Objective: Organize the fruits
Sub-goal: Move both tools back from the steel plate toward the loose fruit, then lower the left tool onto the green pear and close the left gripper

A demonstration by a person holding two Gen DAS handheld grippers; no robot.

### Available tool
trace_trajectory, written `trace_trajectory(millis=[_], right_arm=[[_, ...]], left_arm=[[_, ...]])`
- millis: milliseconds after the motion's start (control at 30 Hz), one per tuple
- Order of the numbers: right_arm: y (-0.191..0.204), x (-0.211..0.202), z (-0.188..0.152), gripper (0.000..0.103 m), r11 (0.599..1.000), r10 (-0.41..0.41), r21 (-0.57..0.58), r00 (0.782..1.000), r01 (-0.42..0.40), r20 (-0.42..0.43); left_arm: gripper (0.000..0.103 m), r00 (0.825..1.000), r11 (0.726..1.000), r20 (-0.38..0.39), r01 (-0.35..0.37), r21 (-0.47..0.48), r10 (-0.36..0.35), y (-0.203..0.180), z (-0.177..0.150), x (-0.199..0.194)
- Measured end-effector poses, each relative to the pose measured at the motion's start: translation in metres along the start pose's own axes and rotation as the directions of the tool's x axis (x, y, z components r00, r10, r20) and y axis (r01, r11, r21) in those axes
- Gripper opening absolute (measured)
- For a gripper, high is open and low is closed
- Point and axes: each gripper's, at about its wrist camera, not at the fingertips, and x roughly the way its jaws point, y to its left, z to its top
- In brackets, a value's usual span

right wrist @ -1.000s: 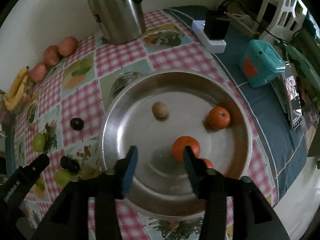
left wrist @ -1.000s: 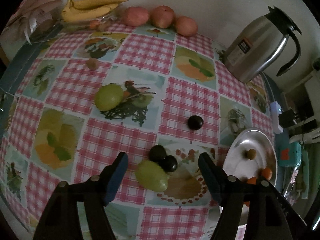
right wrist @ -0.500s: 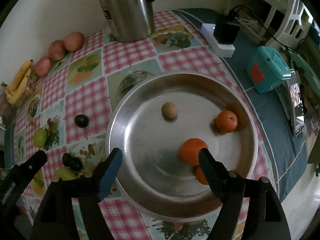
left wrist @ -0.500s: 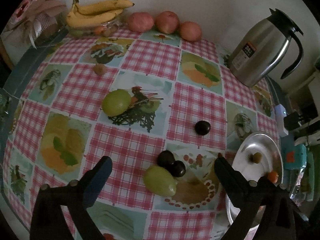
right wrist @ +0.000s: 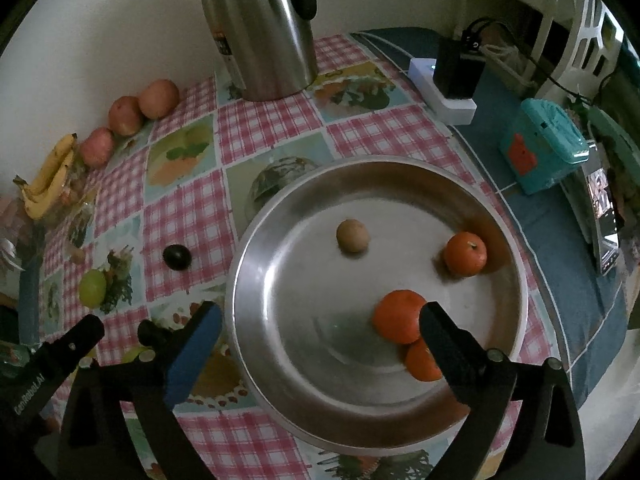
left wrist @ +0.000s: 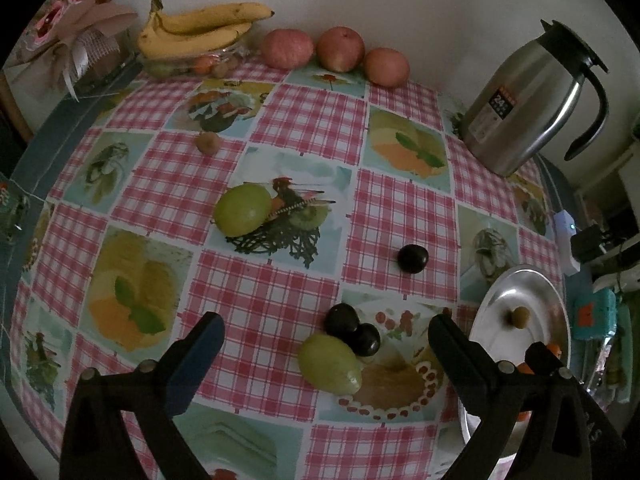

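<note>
fingers (right wrist: pixel 444 336) spread – three oranges (right wrist: pixel 400 320), one brown fruit (right wrist: pixel 352 235).

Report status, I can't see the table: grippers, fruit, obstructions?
Left gripper open, right gripper just opened, both empty. Three oranges in tray; green fruit ahead. Nothing blocking.

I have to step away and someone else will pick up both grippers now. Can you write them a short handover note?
Left gripper: open, nothing held, jaws just opened, over a green fruit and two dark plums on the tablecloth.
Right gripper: open, empty, jaws just opened, over the metal dish.
Done: three oranges and one small brown fruit lie in the dish.
Left: a third plum, another green fruit and a small brown fruit are loose on the cloth.
</note>
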Motion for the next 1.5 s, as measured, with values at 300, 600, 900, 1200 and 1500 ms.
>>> trace_trajectory(millis=[300,600,900,1200,1500], right_arm=[[0.012,0.000,-0.002,0.099,0.999,0.011,-0.039,1.000,-0.011,0.009],[0.032,0.003,-0.006,0.099,0.996,0.044,-0.073,0.999,-0.045,-0.019],[0.072,-0.002,-0.013,0.099,0.984,0.063,-0.166,0.998,-0.064,-0.014],[0.115,-0.003,-0.026,0.099,0.958,0.090,-0.273,0.996,-0.090,-0.016],[0.128,0.016,-0.036,0.099,0.950,0.074,-0.300,0.996,-0.088,-0.059]], left_arm=[[0.103,0.999,0.999,0.031,-0.029,0.025,0.029,0.012,0.001,-0.013],[0.103,0.997,0.999,0.066,-0.047,-0.012,0.048,0.041,0.006,-0.029],[0.103,0.993,0.994,0.093,-0.069,-0.080,0.077,0.080,0.013,-0.042],[0.103,0.992,0.988,0.094,-0.070,-0.136,0.083,0.104,0.017,-0.045],[0.103,0.998,0.990,0.030,-0.048,-0.129,0.052,0.097,0.014,-0.026]])
